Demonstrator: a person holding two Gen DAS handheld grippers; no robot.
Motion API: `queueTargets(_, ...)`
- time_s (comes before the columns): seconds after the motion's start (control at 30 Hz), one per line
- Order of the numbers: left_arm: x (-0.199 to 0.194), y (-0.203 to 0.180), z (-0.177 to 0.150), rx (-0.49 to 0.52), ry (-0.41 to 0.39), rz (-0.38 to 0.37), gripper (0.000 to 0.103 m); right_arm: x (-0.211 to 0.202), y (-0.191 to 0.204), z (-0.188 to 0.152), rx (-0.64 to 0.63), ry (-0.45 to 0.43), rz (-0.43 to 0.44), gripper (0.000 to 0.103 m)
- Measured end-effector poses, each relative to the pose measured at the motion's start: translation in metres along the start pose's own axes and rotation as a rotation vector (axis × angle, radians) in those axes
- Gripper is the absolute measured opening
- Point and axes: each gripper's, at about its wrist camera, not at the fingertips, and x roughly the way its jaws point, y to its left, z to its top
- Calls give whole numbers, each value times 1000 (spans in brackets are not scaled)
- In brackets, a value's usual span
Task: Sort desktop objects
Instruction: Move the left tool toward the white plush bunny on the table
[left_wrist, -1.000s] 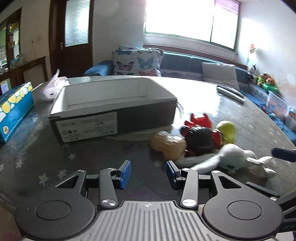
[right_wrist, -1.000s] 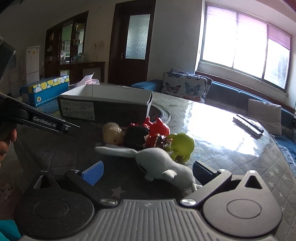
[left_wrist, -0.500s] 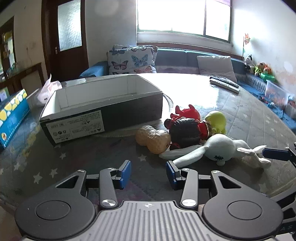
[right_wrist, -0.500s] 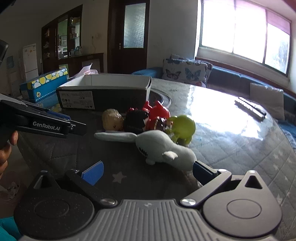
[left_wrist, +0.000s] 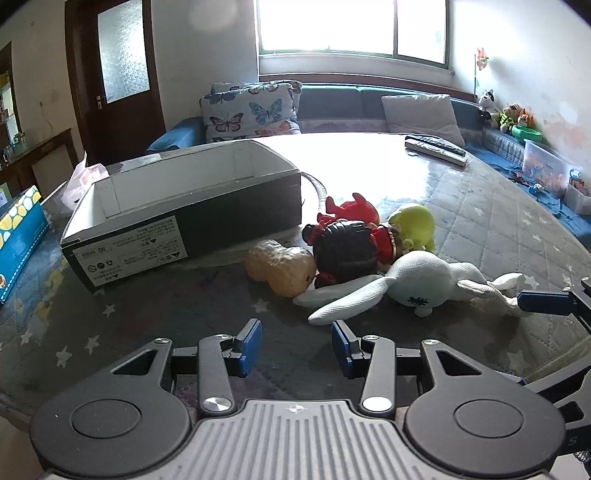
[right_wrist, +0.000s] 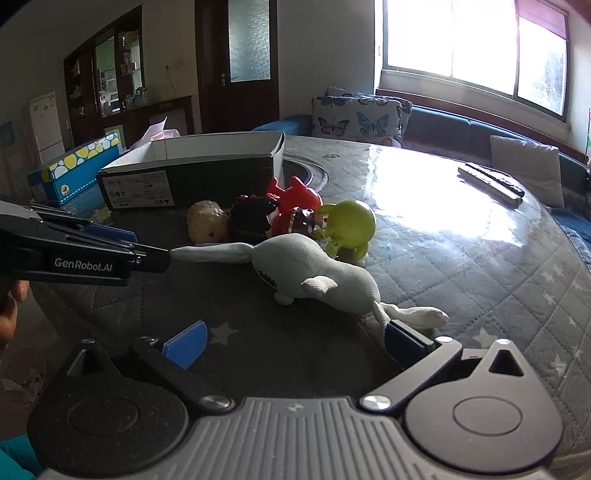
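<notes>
Grippers, left (left_wrist: 295, 341) and right (right_wrist: 295, 341), both spread, should close squarely on the plush shark (right_wrist: 314, 273) before lifting toward the box (left_wrist: 184, 206).

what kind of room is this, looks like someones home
Most likely a home living room. A sofa with a butterfly cushion runs under the window, remotes lie on the quilted table, and a fridge shows through a doorway.
</notes>
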Motion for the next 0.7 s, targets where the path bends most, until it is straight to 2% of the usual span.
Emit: queueTargets(0.7, 9, -8, 1, 9, 75, -36, 45, 3, -4, 0, 15, 20, -3, 103)
